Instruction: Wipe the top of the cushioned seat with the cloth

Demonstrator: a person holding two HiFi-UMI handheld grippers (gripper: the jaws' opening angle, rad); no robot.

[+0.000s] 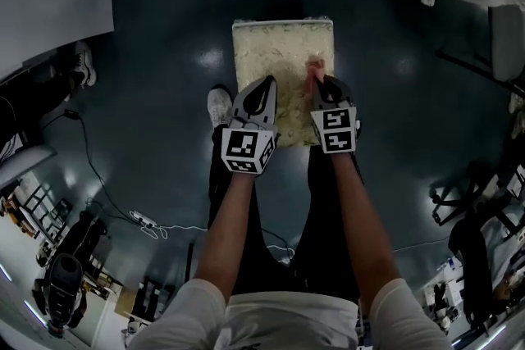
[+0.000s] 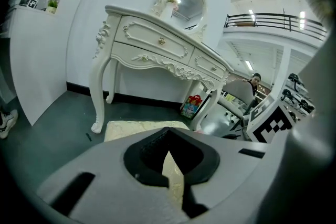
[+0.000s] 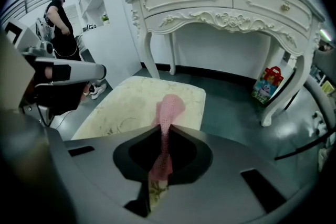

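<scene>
The cushioned seat (image 1: 283, 65) is a cream square stool with a faint floral pattern, standing on the dark floor in front of me. My right gripper (image 1: 317, 83) is over the seat's right part, shut on a pink mesh cloth (image 3: 167, 118) that sticks out past its tips and hangs over the seat (image 3: 136, 107). My left gripper (image 1: 267, 84) hovers over the seat's left-middle, jaws shut with nothing between them. In the left gripper view (image 2: 168, 150) the seat (image 2: 142, 129) lies just beyond the tips.
A white ornate dressing table (image 2: 157, 44) with curved legs (image 3: 157, 68) and an oval mirror (image 2: 185, 3) stands just beyond the seat. A colourful bag (image 3: 269, 84) sits under it. A white sneaker (image 1: 218, 106) rests left of the seat. Cables (image 1: 107, 193) trail at left.
</scene>
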